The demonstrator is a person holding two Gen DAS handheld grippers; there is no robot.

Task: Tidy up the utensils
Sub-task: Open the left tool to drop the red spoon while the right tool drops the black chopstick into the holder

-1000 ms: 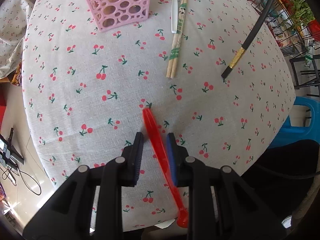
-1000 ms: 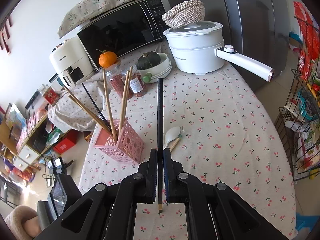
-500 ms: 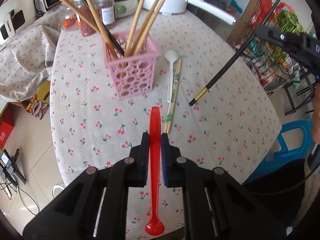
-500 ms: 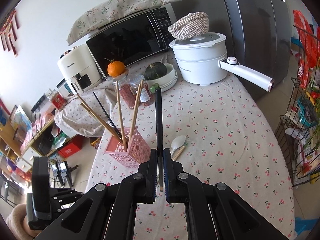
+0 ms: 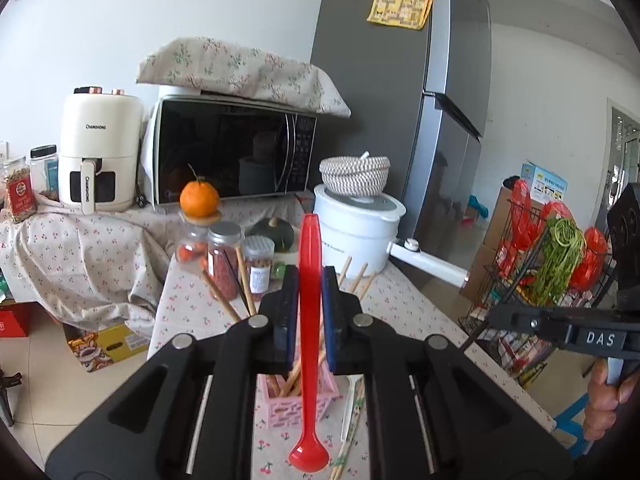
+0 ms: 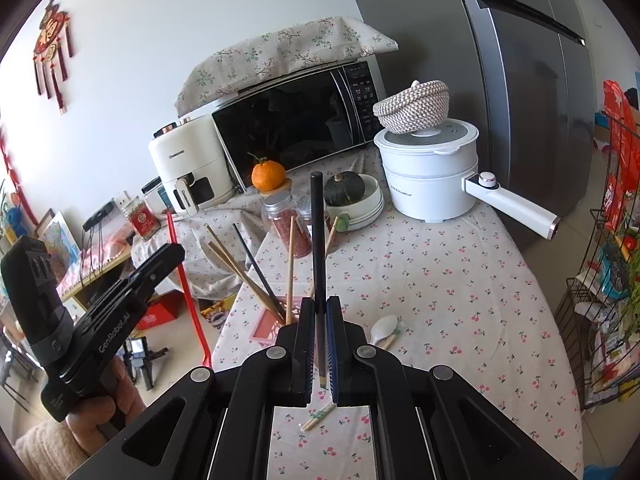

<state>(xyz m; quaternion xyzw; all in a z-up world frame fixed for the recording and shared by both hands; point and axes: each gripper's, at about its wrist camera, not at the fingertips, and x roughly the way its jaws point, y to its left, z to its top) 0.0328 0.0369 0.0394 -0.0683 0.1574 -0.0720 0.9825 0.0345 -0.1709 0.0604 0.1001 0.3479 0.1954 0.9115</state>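
Left gripper (image 5: 307,276) clamped on red spoon (image 5: 309,320) at frame centre — right gripper (image 6: 319,312) pinching black chopstick (image 6: 317,240), upright above pink holder (image 6: 272,326).

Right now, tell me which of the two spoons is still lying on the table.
The white spoon, lying on the cherry tablecloth beside the pink utensil basket. The red spoon is clamped in the left tool, lifted, bowl end down.

Black left gripper (image 5: 306,300), silver screws, apparently blue-padded jaws.
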